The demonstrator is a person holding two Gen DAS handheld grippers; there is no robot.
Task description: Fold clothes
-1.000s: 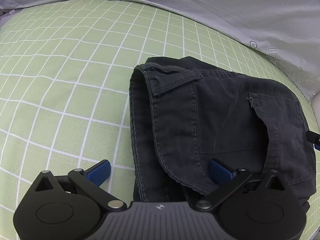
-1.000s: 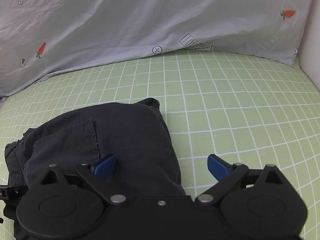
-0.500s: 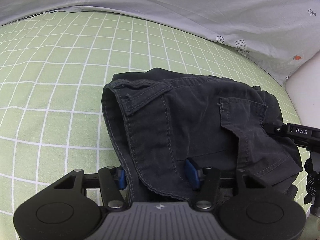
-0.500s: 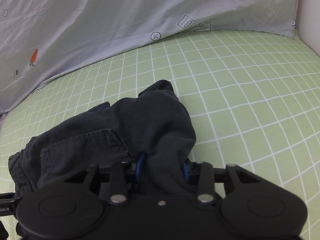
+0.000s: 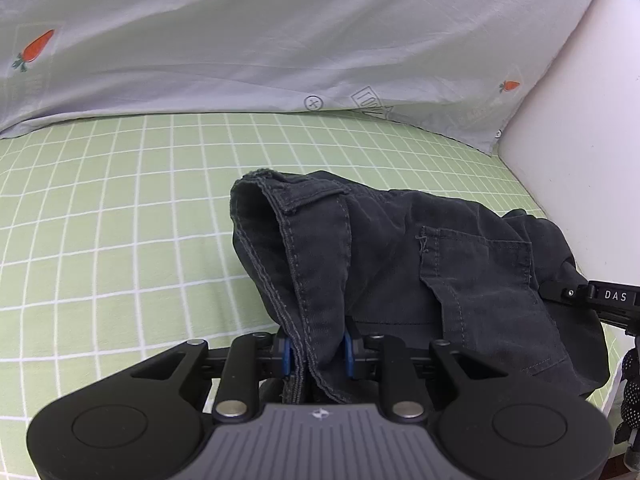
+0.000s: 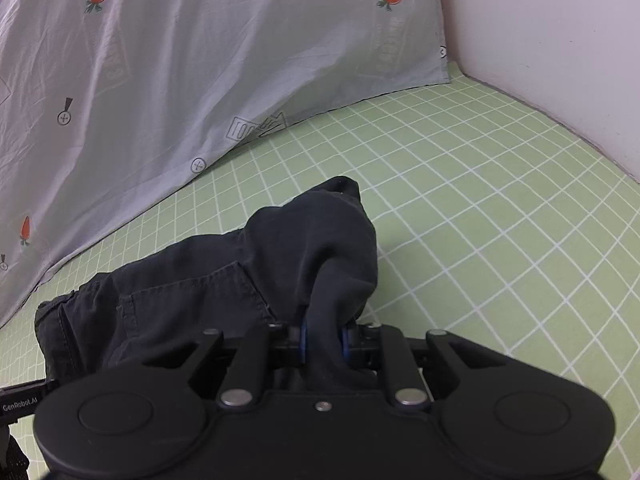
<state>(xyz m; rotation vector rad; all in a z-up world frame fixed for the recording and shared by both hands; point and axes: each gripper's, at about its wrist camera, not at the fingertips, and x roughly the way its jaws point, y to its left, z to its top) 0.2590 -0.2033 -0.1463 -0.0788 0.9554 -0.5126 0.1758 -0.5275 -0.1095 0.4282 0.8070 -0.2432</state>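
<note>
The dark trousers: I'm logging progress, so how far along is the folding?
Done: the dark trousers already lie bunched in layers on the green checked sheet. In hand: the left gripper and right gripper are closing on opposite edges. Left: spreading, folding flat and smoothing; no neat fold shows yet.

The dark trousers [image 5: 400,264] cover most of each hand-held gripper's blue pads [image 5: 285,354]; their lower end runs hidden beneath the hand-held gripper's body.

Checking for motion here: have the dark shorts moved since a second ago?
Yes. In the left wrist view the dark shorts, pinched in the closing left gripper, now sit much nearer the grey carrot-print sheet and the white wall.
</note>
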